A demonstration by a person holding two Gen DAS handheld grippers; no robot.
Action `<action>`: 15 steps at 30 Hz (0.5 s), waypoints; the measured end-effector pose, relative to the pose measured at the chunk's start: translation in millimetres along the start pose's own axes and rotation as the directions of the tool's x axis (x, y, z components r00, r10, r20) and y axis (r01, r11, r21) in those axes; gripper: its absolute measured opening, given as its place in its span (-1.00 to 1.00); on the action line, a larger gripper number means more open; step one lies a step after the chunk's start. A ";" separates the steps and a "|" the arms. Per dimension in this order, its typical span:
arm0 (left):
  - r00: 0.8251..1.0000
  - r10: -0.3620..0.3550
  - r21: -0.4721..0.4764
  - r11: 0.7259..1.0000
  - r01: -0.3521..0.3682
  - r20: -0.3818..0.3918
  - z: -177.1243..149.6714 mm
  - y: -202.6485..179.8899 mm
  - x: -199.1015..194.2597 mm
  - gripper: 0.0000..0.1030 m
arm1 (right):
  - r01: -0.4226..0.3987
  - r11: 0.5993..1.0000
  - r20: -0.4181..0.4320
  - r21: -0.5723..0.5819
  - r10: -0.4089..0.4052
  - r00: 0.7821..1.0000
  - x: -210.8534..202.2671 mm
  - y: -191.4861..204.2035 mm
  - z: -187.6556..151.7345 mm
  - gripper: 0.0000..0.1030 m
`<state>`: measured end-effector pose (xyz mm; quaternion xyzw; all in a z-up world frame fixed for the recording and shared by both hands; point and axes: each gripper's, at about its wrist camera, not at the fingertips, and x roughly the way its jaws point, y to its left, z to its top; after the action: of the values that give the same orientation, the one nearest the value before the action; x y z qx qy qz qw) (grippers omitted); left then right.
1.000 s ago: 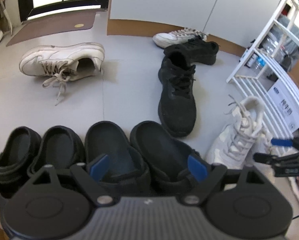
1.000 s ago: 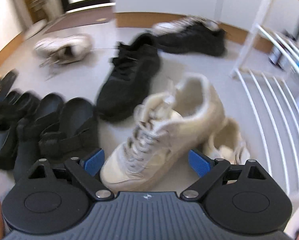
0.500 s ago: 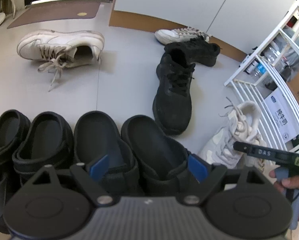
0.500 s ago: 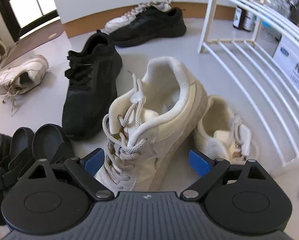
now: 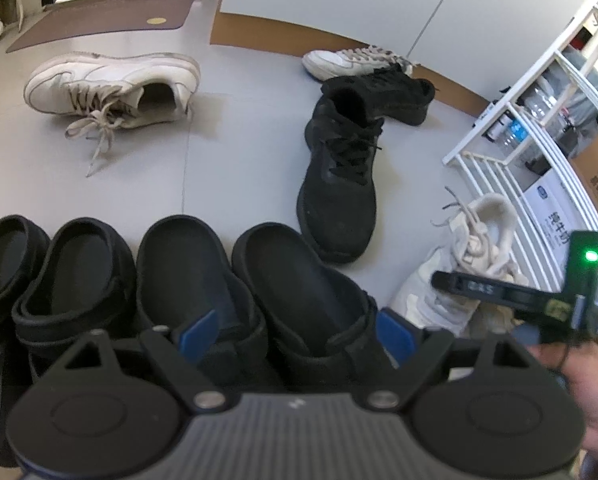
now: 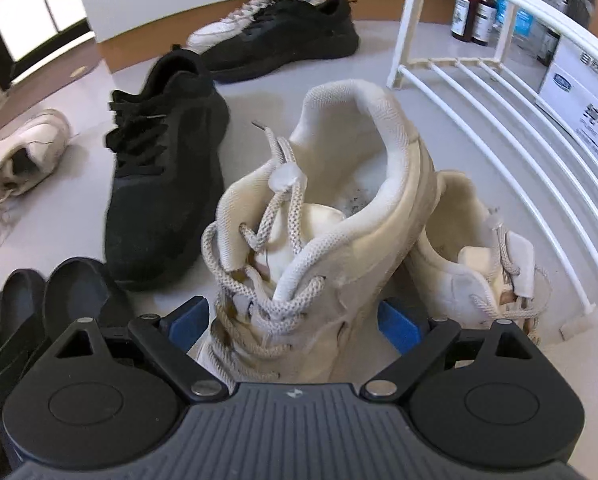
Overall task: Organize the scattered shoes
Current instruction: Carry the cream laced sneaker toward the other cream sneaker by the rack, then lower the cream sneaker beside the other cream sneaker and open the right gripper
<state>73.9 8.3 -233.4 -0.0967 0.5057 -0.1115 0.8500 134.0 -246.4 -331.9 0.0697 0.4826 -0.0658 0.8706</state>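
1 cream sneaker (image 6: 339, 240), heel pointing away, sits between the open right gripper (image 6: 295, 320).

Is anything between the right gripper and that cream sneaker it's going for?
Nothing visible. The right gripper is open, its blue pads already on either side of the cream sneaker. A second cream sneaker leans against its far side.

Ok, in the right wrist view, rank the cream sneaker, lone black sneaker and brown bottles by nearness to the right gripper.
1. Cream sneaker, between the right gripper's fingers.
2. Black sneaker, left on the floor.
3. Brown bottles, far right behind the white rack.
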 end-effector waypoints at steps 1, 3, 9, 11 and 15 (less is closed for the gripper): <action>1.000 -0.001 0.003 1.000 0.001 -0.001 -0.4 -0.5 0.0 0.71 | 0.008 1.000 -0.005 0.004 -0.008 1.000 3.8 2.4 0.1 0.84; 1.000 -0.001 0.002 1.000 0.001 -0.002 -0.8 -0.1 0.2 0.71 | 0.013 1.000 -0.012 0.004 -0.013 1.000 8.9 6.0 0.8 0.86; 1.000 0.004 -0.007 1.000 -0.004 -0.010 -1.3 3.3 3.2 0.71 | 0.066 0.998 -0.007 -0.006 -0.066 0.998 17.1 11.1 1.5 0.86; 1.000 0.002 -0.010 1.000 -0.002 -0.010 -0.7 3.8 3.6 0.71 | 0.060 0.998 -0.003 0.009 -0.060 0.998 18.5 6.4 1.5 0.84; 1.000 0.000 -0.002 1.000 0.000 -0.006 0.4 3.2 4.2 0.71 | 0.055 0.999 0.012 -0.002 -0.055 0.998 15.5 4.7 -1.9 0.76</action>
<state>76.5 10.2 -237.7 -0.0971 0.5084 -0.1114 0.8484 141.5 -242.1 -345.8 0.0550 0.4791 -0.0894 0.8715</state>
